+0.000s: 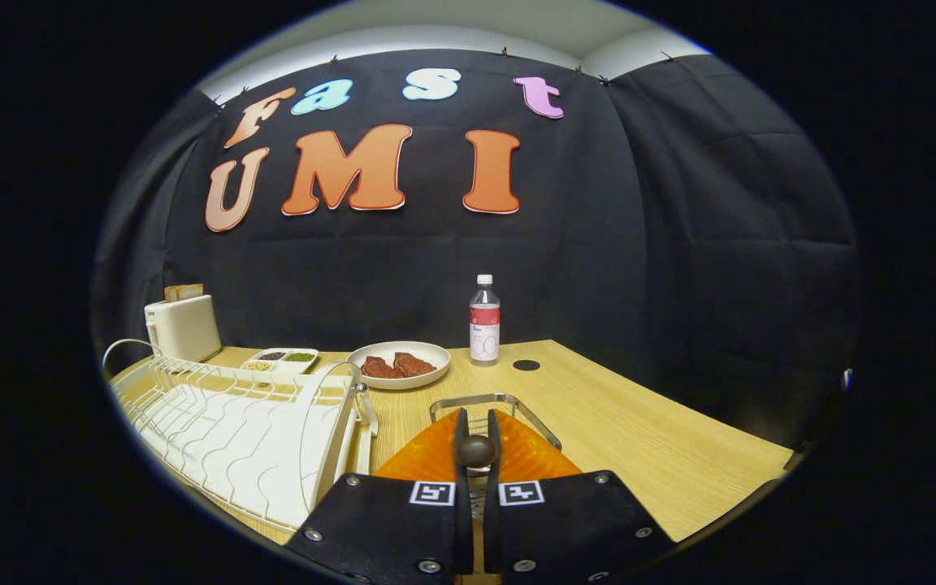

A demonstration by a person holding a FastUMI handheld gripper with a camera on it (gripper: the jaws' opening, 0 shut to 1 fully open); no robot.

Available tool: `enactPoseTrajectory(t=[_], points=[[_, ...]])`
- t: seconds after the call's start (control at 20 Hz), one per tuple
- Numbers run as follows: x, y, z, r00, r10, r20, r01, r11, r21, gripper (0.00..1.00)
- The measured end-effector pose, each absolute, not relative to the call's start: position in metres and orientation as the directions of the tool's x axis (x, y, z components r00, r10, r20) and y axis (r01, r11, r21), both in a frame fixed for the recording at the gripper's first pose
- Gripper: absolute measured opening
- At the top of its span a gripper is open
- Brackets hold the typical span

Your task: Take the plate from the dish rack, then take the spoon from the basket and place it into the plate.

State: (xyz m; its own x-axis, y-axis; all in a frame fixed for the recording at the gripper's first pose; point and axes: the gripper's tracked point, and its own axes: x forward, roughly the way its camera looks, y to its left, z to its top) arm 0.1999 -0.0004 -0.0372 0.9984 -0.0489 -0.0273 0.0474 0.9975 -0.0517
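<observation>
Pinching a dark rounded end, most likely the spoon's [475,450] handle tip, the gripper [475,443] has both fingers pressed against it with almost no gap. Just under and ahead of the fingers lies the orange plate [529,455], with the wire basket [494,400] rim showing right beyond it. The white rack [232,422] stands close to the left of the fingers, empty of plates.

The grip looks slight (only the rounded tip is caught), so the spoon could swing or slip out if tilted quickly, and it might land off the plate. Its hidden bowl could also snag the basket wire. Room is tight on the left beside the rack; to the right the table [647,439] lies bare up to its near edge. Well beyond the fingers stand a dish of meat [400,365] and a bottle [484,321].
</observation>
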Motion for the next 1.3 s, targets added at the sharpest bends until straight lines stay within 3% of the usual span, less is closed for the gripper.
enactPoseTrajectory(t=[0.7, 1.3], points=[[0.140, -0.003, 0.049, 0.993, -0.033, 0.109, 0.039, 0.998, -0.052, 0.05], [0.014, 0.091, 0.071, 0.976, 0.154, 0.151, -0.143, 0.986, -0.083, 0.05]])
